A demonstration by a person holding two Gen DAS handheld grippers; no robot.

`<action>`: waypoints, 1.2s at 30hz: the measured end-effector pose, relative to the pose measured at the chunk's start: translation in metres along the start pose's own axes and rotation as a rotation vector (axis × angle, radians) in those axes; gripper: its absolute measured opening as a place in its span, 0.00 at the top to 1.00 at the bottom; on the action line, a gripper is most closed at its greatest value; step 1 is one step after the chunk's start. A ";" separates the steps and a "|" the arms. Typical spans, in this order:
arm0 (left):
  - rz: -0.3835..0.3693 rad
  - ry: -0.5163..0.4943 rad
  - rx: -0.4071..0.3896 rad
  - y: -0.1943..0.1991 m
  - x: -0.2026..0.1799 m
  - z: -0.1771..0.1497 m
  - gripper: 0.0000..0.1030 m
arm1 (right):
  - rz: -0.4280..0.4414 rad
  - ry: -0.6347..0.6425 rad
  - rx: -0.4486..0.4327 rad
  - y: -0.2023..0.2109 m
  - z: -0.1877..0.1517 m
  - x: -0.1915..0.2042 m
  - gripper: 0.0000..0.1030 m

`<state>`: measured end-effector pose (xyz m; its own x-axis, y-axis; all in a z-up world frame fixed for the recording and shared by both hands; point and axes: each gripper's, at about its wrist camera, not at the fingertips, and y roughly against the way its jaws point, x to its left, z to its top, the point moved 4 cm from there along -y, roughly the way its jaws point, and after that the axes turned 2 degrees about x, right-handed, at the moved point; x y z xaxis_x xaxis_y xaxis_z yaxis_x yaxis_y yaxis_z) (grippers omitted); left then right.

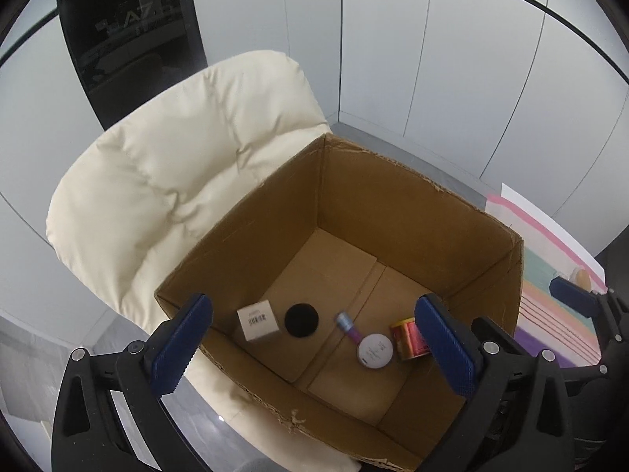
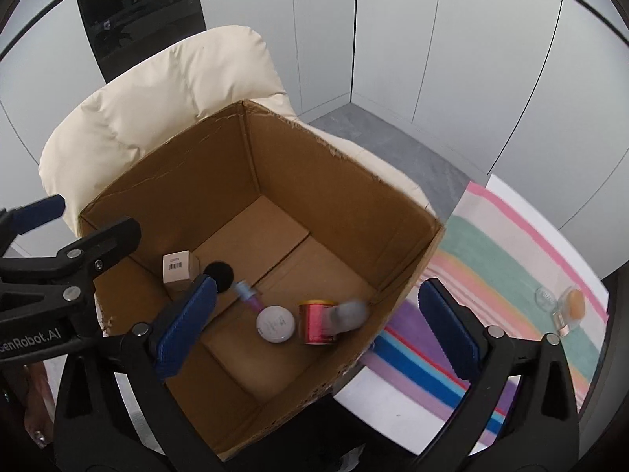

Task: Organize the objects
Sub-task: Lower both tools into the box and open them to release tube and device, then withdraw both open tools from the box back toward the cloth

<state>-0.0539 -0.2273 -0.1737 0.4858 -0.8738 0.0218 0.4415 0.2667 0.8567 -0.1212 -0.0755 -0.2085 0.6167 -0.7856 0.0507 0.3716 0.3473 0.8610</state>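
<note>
Right wrist view: jar (image 2: 572,303) lies far right on the striped worktop (image 2: 511,259), nearest the right tongs (image 2: 318,326); both tongs gape empty above the box (image 2: 393,181)

The cardboard box (image 1: 393,204) stands open at the top, and entry from above is unobstructed between its four tall walls. The far half of its floor, towards 12 o'clock, is bare. The near half is taken up by a row: a small white carton (image 1: 257,319) at 9 o'clock, a black disc (image 1: 301,320) beside it, a purple tube (image 1: 348,326), a white round case (image 1: 375,351) and a red can (image 1: 409,337) towards 3 o'clock. In the right wrist view a blurred grey object (image 2: 346,314) is seen over the can. The cream cushion (image 1: 177,181) presses the box from 10 o'clock. At 3 o'clock the striped cloth (image 2: 511,259) on the table is largely open; a small clear jar (image 2: 566,306) is set at its far edge. Both claws are held spread above the box.
</note>
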 end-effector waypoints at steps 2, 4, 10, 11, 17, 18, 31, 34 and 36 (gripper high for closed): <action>0.003 0.005 0.002 0.000 0.001 0.000 0.00 | 0.007 -0.004 0.002 0.000 -0.002 0.000 0.00; 0.004 0.013 0.006 0.000 0.003 0.000 0.00 | 0.001 -0.002 0.006 -0.001 -0.003 0.001 0.00; -0.004 0.038 0.003 0.007 0.011 0.000 0.00 | 0.027 -0.020 0.002 0.005 -0.002 0.002 0.00; -0.003 0.038 0.000 0.008 0.011 0.000 0.00 | 0.028 -0.019 -0.001 0.007 -0.002 0.003 0.00; 0.000 0.027 -0.007 0.022 0.012 -0.008 0.00 | 0.023 -0.011 -0.011 0.019 -0.003 0.010 0.00; -0.005 0.034 -0.005 0.025 0.014 -0.011 0.00 | 0.026 -0.013 -0.011 0.021 -0.004 0.011 0.00; 0.015 0.028 0.000 0.059 0.035 -0.049 0.00 | 0.021 -0.024 -0.008 0.053 -0.044 0.023 0.00; 0.021 0.002 0.029 0.062 0.036 -0.064 0.00 | 0.025 -0.029 -0.005 0.062 -0.058 0.025 0.00; 0.023 -0.005 0.035 0.066 0.038 -0.073 0.00 | 0.018 -0.028 -0.002 0.067 -0.067 0.026 0.00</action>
<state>0.0487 -0.2129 -0.1543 0.4918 -0.8696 0.0439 0.4038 0.2725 0.8733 -0.0342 -0.0383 -0.1837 0.6037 -0.7932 0.0800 0.3623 0.3624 0.8587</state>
